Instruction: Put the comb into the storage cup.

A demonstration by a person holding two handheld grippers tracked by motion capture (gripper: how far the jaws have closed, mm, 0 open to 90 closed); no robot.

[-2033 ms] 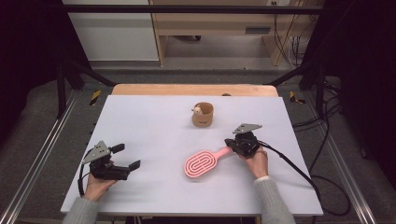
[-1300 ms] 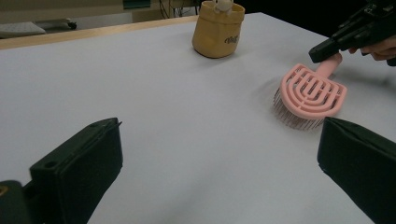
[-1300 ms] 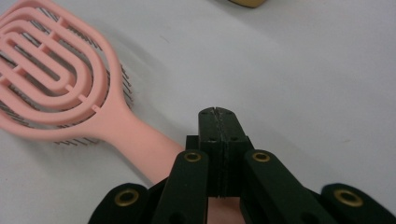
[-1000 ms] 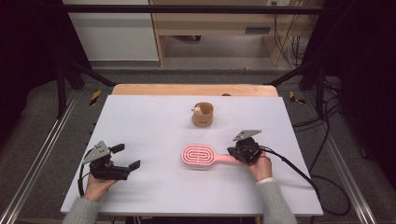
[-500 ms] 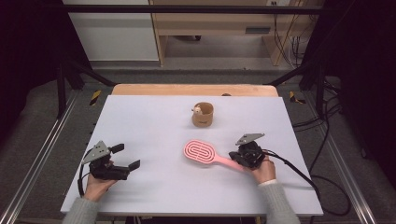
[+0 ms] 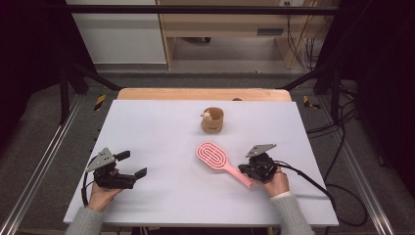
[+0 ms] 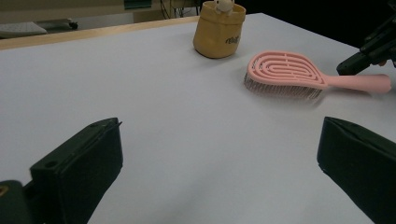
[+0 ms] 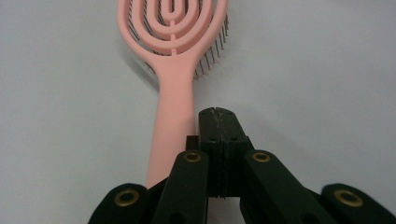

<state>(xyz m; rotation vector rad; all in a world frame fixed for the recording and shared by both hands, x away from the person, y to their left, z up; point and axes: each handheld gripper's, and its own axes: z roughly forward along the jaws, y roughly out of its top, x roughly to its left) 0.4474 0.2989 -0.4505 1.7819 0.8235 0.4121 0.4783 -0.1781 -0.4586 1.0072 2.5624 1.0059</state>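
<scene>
Hairbrush lies bristles-down on the white tabletop, its pink handle running back toward the person's right hand. The right hand-held gripper has its jaws pressed fully together with nothing between them; in the right gripper view the closed tips sit just beside the handle, against its right flank, so the gripper seems to be nudging or pivoting the brush rather than gripping it. Whether the tips actually touch the handle is hard to say, since the jaws cover the handle's near end. The left hand-held gripper rests low near the tabletop's front left corner, well apart from the brush, jaws spread wide and empty, probably parked while the right hand does the work. Farther off, beyond the brush head, stands a small tan pot with a pale figure peeking over its rim; the figure is too small to identify. The brush head's far tip is cut off at the top of the right gripper view.
</scene>
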